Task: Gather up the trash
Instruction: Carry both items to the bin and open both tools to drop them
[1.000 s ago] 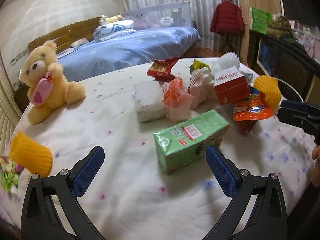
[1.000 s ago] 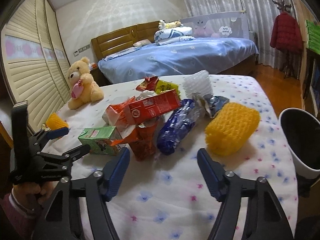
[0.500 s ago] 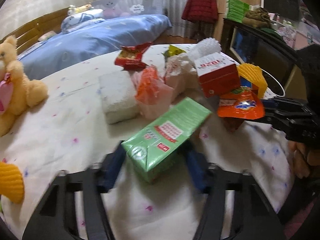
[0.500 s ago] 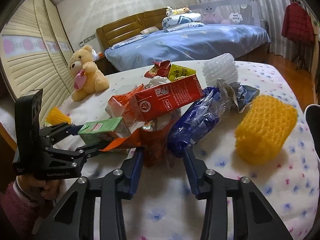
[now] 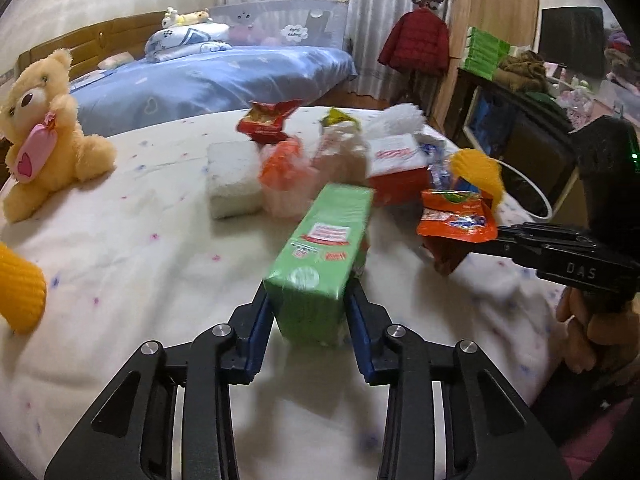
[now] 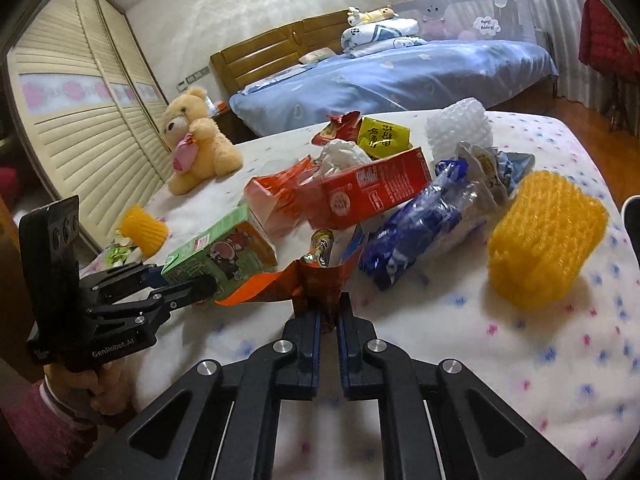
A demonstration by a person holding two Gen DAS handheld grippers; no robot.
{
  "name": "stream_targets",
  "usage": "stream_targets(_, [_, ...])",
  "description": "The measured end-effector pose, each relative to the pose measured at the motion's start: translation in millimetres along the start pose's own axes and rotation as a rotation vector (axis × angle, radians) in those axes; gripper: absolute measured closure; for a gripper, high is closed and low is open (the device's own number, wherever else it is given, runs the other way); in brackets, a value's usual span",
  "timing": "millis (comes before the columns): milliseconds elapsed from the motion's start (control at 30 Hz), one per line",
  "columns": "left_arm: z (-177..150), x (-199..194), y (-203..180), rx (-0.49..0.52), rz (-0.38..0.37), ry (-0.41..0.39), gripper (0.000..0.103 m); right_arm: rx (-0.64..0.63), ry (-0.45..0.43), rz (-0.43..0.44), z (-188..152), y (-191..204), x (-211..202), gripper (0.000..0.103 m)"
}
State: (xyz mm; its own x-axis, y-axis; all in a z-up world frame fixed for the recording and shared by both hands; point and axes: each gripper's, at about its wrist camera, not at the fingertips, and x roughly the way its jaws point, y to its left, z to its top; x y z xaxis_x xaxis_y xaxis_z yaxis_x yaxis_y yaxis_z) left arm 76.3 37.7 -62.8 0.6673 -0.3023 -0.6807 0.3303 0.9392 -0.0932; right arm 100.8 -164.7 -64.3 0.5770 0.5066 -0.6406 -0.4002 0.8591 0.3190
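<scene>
A green drink carton (image 5: 320,256) points end-on at the left wrist camera. My left gripper (image 5: 308,300) has a blue pad pressing on each side of it, and its jaws are still closing. The right wrist view shows the same carton (image 6: 224,252) tilted in the left gripper (image 6: 180,280). My right gripper (image 6: 328,312) is shut on a crumpled orange snack wrapper (image 6: 316,280). In the left wrist view that wrapper (image 5: 454,220) hangs from the right gripper (image 5: 480,240), which comes in from the right, held by a hand.
More trash lies on the flowered tablecloth (image 6: 540,360): a red carton (image 6: 372,196), a blue bag (image 6: 416,224), a yellow foam net (image 6: 544,240), a white foam net (image 6: 460,128) and a white block (image 5: 232,184). A teddy bear (image 5: 44,128) sits far left. A white-rimmed bin (image 5: 532,196) stands right.
The left jaws closed from wide open onto the green carton, which swung end-on toward the camera. The right jaws closed onto the orange wrapper.
</scene>
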Motion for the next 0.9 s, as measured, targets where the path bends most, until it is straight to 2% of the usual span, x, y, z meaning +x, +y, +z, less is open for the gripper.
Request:
stream_targets(367, [5.0, -13.0, -56.8, 0.045, -0.078, -0.048, 0.072, 0.042, -0.056, -0.022, -17.3, -18.3, -52.0, 0.096])
stream_targets(567, [16.2, -11.0, -85.6, 0.060, -0.125, -0.074, 0.072, 0.089, -0.102, -0.075, -24.8, -42.1, -80.6, 0.097])
stream_targets(900, [32.8, 8.1, -143.6, 0.137, -0.183, -0.070, 0.072, 0.178, -0.151, -0.175, -27.5, -94.6, -113.4, 0.096])
